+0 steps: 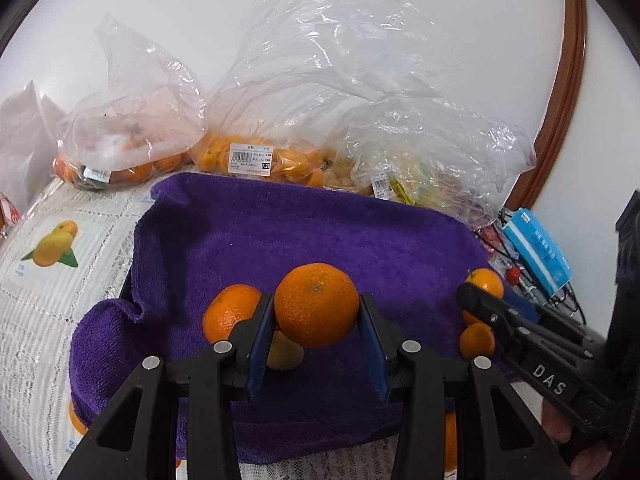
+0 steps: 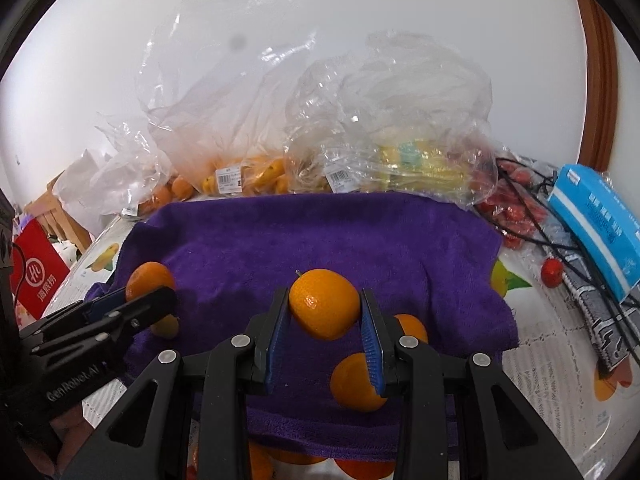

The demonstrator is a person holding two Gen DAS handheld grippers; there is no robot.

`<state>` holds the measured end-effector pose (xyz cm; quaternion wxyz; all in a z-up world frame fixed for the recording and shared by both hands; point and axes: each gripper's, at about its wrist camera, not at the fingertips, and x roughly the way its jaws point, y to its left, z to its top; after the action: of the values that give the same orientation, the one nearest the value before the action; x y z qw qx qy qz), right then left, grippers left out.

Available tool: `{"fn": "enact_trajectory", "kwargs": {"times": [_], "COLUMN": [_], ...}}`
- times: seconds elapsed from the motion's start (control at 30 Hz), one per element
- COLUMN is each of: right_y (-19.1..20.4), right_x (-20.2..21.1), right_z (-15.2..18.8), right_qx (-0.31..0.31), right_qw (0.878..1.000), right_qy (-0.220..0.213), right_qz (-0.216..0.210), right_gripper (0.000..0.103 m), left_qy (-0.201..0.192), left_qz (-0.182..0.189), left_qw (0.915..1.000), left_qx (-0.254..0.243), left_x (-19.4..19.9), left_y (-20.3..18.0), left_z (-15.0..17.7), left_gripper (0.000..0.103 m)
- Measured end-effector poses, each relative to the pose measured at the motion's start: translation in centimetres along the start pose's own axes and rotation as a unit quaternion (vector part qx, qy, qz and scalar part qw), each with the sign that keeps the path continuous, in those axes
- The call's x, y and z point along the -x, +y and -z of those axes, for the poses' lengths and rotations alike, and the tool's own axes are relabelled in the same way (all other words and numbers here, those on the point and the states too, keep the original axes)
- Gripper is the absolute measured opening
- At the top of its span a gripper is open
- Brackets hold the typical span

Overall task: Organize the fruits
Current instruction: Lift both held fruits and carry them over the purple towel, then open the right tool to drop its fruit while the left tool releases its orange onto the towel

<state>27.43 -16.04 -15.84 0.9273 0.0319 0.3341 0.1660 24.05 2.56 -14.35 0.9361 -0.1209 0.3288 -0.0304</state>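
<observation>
My left gripper [image 1: 317,314] is shut on an orange mandarin [image 1: 316,310] and holds it above a purple towel [image 1: 304,232]. Beneath it lie another mandarin [image 1: 226,316] and a yellowish fruit [image 1: 285,356]. My right gripper [image 2: 325,312] is shut on a second mandarin [image 2: 324,304] above the same towel [image 2: 312,236]; two mandarins [image 2: 354,384] lie under it. The right gripper also shows in the left wrist view [image 1: 480,304], and the left gripper in the right wrist view [image 2: 136,304].
Clear plastic bags of oranges [image 1: 256,160] and other fruit [image 2: 416,160] stand behind the towel against the white wall. A blue box [image 2: 596,216], black cables and small red fruits [image 2: 516,216] lie at the right. A red bag [image 2: 36,268] is at the left.
</observation>
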Motion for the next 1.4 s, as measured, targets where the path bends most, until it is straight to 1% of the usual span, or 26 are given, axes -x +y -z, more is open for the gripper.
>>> {"fn": "enact_trajectory", "kwargs": {"times": [0.37, 0.77, 0.83, 0.9, 1.2, 1.33, 1.4], "right_y": [0.2, 0.5, 0.5, 0.5, 0.0, -0.1, -0.1], "right_x": [-0.7, -0.4, -0.2, -0.1, 0.8, 1.1, 1.0], "right_z": [0.4, 0.5, 0.4, 0.3, -0.1, -0.1, -0.1], "right_qx": [-0.001, 0.008, 0.007, 0.006, -0.003, -0.005, -0.008], "right_qw": [1.000, 1.000, 1.000, 1.000, 1.000, 1.000, 1.000], "right_qy": [0.013, 0.006, 0.004, 0.003, -0.009, -0.015, -0.014], "right_qz": [-0.002, 0.000, -0.001, 0.001, -0.001, -0.001, -0.003], "right_gripper": [0.034, 0.034, 0.036, 0.043, 0.052, 0.054, 0.058], "left_qy": [-0.001, -0.002, -0.007, -0.010, -0.020, -0.022, -0.022], "left_qz": [0.003, 0.007, 0.008, 0.012, 0.012, 0.012, 0.011], "left_qw": [1.0000, 0.9999, 0.9999, 0.9998, 0.9994, 0.9992, 0.9992], "left_qx": [0.004, 0.009, 0.011, 0.014, 0.026, 0.031, 0.033], "left_x": [0.0, 0.0, 0.2, 0.4, 0.9, 0.9, 0.9], "left_y": [0.0, 0.1, 0.1, 0.2, 0.8, 1.0, 1.1], "left_z": [0.0, -0.2, -0.3, -0.3, -0.4, -0.4, -0.4], "left_gripper": [0.040, 0.041, 0.045, 0.050, 0.052, 0.054, 0.055]}}
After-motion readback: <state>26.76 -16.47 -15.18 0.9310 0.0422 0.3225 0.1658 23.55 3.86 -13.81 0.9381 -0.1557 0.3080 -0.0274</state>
